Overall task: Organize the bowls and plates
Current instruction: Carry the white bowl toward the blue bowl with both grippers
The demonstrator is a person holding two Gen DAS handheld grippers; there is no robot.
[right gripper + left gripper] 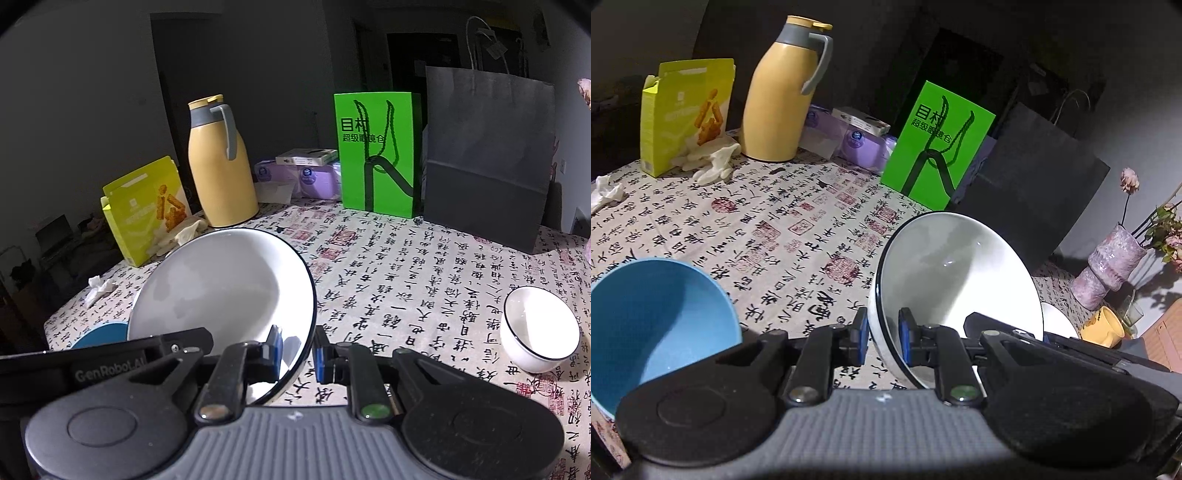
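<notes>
Left wrist view shows your left gripper (882, 338) clamped on the black-edged rim of a white bowl (956, 280), one blue pad inside and one outside, the bowl tipped on edge and lifted clear of the calligraphy tablecloth (775, 229). A blue bowl (653, 325) sits at the lower left of that view, near the gripper body. Right wrist view shows your right gripper (298, 354) pinched on the rim of a white plate (225, 291) with a dark edge; the plate is tilted up, and part of the blue bowl (99, 334) shows under its left side. A small white bowl (537, 332) stands alone on the cloth to the right, well apart from the plate. Along the back of the table stand a yellow thermos jug (219, 166), a yellow-green snack box (146, 210), a green paper bag (376, 155) and a dark paper bag (487, 158).
</notes>
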